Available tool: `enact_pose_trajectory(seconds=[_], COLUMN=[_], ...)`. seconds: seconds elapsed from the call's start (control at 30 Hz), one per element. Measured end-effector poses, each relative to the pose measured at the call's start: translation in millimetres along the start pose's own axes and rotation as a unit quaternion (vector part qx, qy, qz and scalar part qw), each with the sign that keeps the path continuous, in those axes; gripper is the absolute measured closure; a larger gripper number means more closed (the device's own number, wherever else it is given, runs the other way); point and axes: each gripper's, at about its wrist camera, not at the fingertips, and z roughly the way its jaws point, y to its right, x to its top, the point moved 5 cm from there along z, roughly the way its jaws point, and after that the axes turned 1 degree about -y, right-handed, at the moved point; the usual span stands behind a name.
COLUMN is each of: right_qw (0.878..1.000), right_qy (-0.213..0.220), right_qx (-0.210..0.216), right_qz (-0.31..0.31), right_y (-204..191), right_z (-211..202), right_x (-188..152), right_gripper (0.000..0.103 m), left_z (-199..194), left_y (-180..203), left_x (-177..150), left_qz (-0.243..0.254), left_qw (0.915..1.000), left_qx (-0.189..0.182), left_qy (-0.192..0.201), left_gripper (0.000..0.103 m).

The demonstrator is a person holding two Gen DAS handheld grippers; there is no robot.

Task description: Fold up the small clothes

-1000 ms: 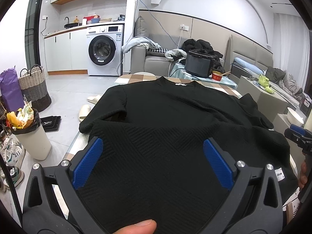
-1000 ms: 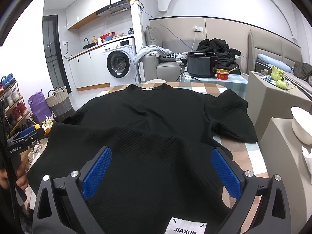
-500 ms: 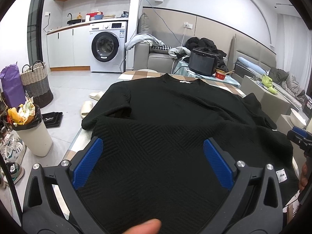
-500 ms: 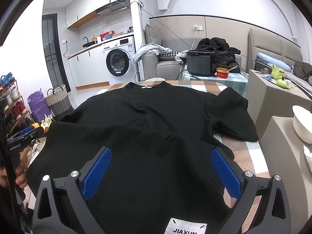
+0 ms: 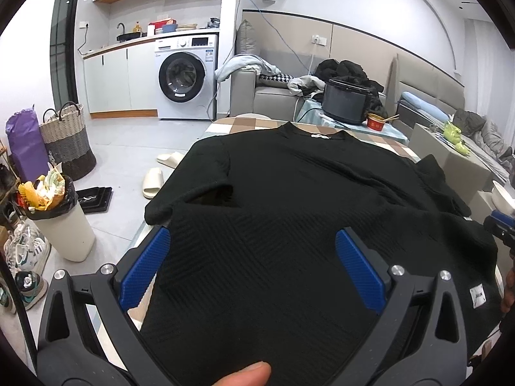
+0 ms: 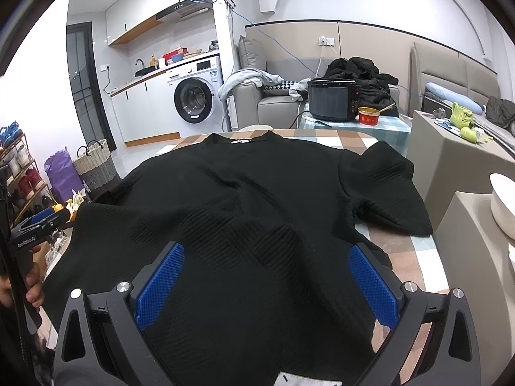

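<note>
A white bin (image 5: 62, 228) at the left brimmed with rubbish. The black ribbed shirt (image 5: 289, 212) lay spread on the checked counter (image 6: 415, 257), collar far, hem near. The left gripper (image 5: 257, 267) and right gripper (image 6: 267, 280) stood spread wide over its hem, grasping nothing.

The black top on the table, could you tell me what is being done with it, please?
A person is folding the black top on the checked table, a handheld gripper in each hand. The left gripper and right gripper both stand open over the hem end, fabric bunched between their fingers. The sleeves lie spread; no fold is finished.
</note>
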Motion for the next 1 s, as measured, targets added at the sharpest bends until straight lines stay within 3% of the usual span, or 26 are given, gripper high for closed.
enact_pose_trajectory(seconds=[0.27, 0.57, 0.7, 0.83, 0.93, 1.0], right_qw=[1.000, 0.995, 0.986, 0.976, 0.965, 0.956], right_qy=[-0.001, -0.015, -0.036, -0.048, -0.062, -0.070], right_qx=[0.005, -0.016, -0.029, -0.031, -0.025, -0.032], right_qz=[0.012, 0.097, 0.160, 0.212, 0.256, 0.282], right_y=[12, 64, 97, 126, 146, 161], right_z=[7, 18, 29, 41, 52, 58], right_x=[9, 21, 22, 21, 17, 15], right_gripper=[0.000, 0.000, 0.000, 0.011, 0.017, 0.020], left_z=[14, 35, 50, 70, 82, 88], left_y=[3, 12, 7, -1, -3, -3], left_x=[21, 39, 47, 54, 59, 59], left_qz=[0.001, 0.000, -0.013, -0.029, -0.031, -0.025], left_qw=[1.0000, 0.9999, 0.9996, 0.9987, 0.9983, 0.9986], left_qx=[-0.001, -0.007, -0.004, -0.009, -0.019, -0.012], left_qy=[0.005, -0.014, -0.024, -0.042, -0.046, -0.046], left_gripper=[0.001, 0.001, 0.001, 0.002, 0.011, 0.011])
